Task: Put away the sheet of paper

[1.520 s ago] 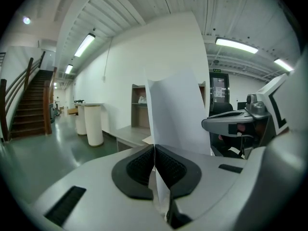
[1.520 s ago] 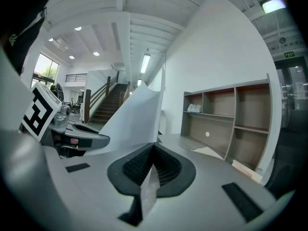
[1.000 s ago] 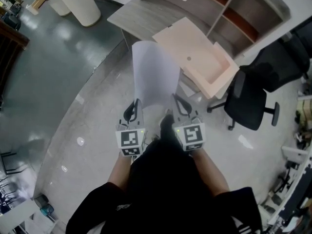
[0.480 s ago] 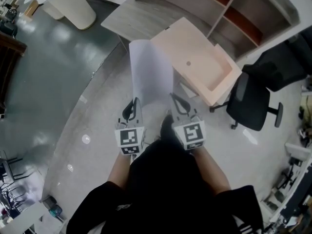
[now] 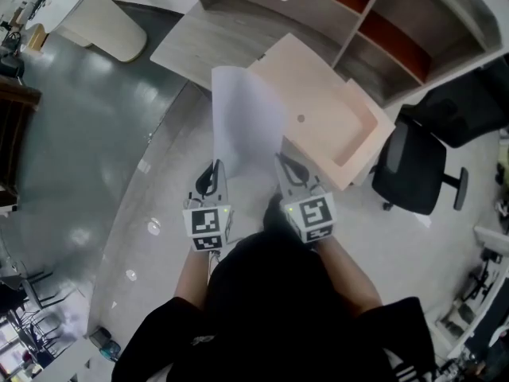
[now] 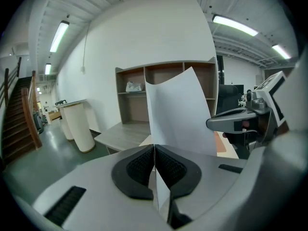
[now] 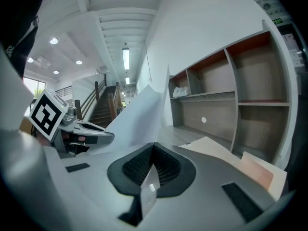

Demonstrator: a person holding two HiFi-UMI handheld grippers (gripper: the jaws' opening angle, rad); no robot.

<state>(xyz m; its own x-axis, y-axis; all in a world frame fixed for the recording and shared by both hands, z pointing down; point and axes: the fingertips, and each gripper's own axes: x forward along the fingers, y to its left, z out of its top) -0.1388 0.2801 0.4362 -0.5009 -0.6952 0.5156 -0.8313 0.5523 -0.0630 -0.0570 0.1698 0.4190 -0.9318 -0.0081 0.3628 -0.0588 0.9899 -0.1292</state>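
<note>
A white sheet of paper (image 5: 245,118) hangs in the air in front of me, held by its two near corners. My left gripper (image 5: 213,169) is shut on the sheet's left corner, and the paper (image 6: 179,114) rises upright from between its pads. My right gripper (image 5: 283,164) is shut on the right corner; the sheet (image 7: 137,117) bends away to the left from its pads. The far edge of the sheet reaches over a pale pink open drawer (image 5: 330,114) that sticks out of a grey desk (image 5: 215,34).
Grey shelves (image 5: 398,22) with open compartments rise behind the desk. A black office chair (image 5: 413,165) stands to the right of the drawer. A white round column (image 5: 99,18) stands at the far left on the dark glossy floor (image 5: 71,134). The person's dark clothing fills the bottom.
Both grippers have carried the sheet forward toward the desk; the desk, drawer and shelves now lie closer, and the sheet's far edge overlaps the drawer more.
</note>
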